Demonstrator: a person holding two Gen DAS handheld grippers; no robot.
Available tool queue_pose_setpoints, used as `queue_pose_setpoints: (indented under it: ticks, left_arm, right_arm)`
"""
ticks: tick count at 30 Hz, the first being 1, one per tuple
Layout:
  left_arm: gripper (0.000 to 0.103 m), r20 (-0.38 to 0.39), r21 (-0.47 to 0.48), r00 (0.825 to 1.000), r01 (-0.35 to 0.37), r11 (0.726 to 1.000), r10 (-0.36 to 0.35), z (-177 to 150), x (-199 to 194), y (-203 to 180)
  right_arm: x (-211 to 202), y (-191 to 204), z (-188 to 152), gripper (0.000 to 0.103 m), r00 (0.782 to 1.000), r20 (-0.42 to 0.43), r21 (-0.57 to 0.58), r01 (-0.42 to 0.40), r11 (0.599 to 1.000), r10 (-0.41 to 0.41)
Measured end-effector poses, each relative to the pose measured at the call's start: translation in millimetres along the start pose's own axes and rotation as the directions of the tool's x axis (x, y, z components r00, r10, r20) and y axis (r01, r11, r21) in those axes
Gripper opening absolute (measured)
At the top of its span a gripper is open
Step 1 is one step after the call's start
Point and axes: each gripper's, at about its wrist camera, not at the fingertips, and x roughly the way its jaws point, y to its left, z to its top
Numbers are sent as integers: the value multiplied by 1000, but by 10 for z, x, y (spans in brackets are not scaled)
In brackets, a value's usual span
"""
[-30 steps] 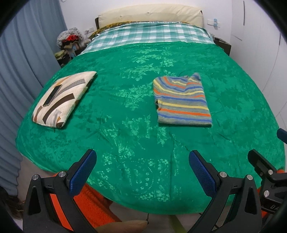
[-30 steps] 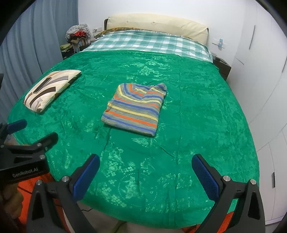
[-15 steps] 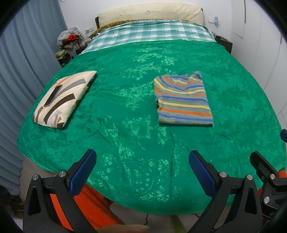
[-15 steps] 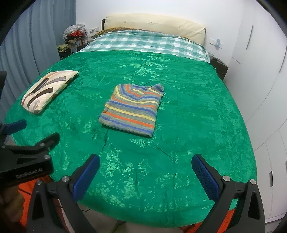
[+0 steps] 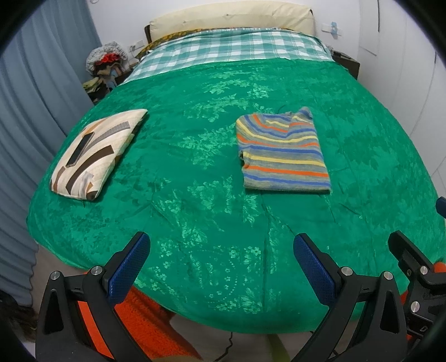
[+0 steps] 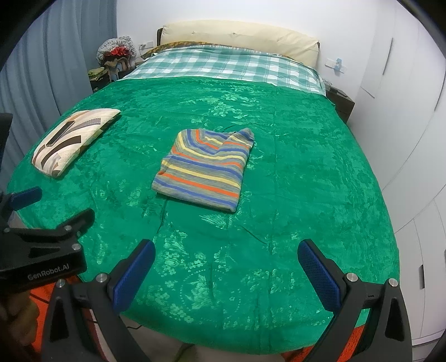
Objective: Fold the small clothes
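Note:
A folded striped sweater in blue, orange, yellow and grey lies flat on the green bedspread, right of the middle. It also shows in the right wrist view. My left gripper is open and empty, held back over the bed's near edge, well short of the sweater. My right gripper is open and empty too, also over the near edge. The left gripper's body shows at the left of the right wrist view.
A patterned cream and brown pillow lies at the bed's left side. A checked sheet and a cream headboard cushion are at the far end. Grey curtains hang left, white cupboards stand right. An orange rug lies below.
Both grippers have drifted slightly back and up from the bed; the sweater and pillow lie as before. Both stay open.

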Motion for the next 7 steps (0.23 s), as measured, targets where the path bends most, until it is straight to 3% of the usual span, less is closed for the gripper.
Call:
queue_pose_setpoints:
  ticks: [7]
  left_arm:
    - [103, 15, -10, 1000, 10, 1000, -10, -13, -35, 1]
  right_arm:
    - [23, -54, 12, 101, 1000, -3, 7, -2, 1000, 3]
